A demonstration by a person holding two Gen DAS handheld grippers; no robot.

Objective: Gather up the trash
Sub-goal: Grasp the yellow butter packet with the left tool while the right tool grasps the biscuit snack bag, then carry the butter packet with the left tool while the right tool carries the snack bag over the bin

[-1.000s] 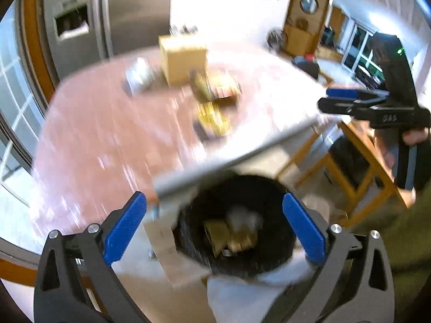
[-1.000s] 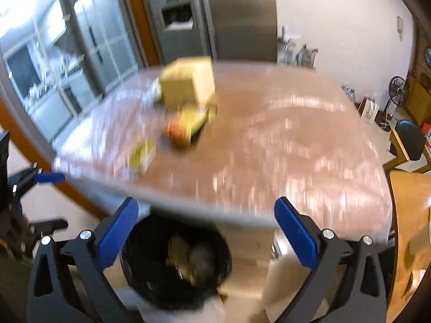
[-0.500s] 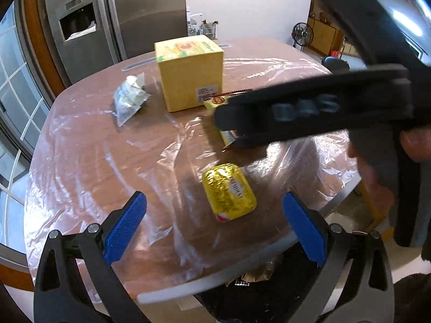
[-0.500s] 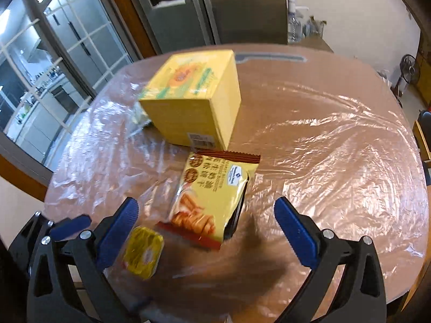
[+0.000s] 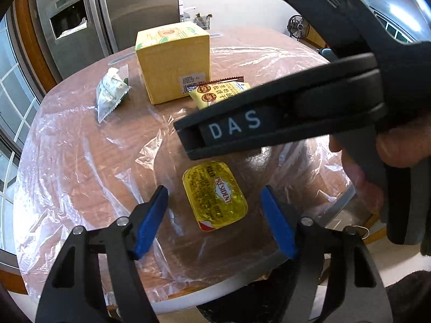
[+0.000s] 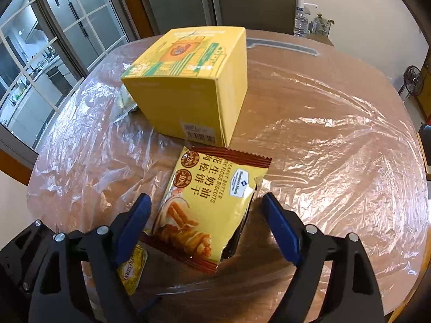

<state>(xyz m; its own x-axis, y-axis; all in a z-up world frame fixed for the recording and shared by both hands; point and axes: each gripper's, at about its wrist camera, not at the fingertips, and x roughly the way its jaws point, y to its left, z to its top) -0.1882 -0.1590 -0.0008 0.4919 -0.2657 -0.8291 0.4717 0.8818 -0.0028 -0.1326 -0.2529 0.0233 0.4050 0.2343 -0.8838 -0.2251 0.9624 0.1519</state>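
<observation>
Box point(image 6: 188, 86) sitting mid-bench point(image 6: 336, 140) w/ biscuit pack point(image 6: 207, 210) lying just in front, touching or nearly; butter portion point(image 5: 214, 195) lying nearer the edge, left of pack; small wrapper point(image 5: 111, 91) lying left of box; fridge point(image 5: 107, 13) standing behind bench

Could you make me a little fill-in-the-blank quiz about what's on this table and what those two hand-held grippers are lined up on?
1. The left hand-held gripper frames a small butter portion printed with the word ____.
2. The right hand-held gripper frames a yellow ____ packet.
3. Behind that packet stands a ____ box.
4. The table is covered with clear ____ film.

Missing words: PRESIDENT; biscuit; yellow; plastic
</observation>
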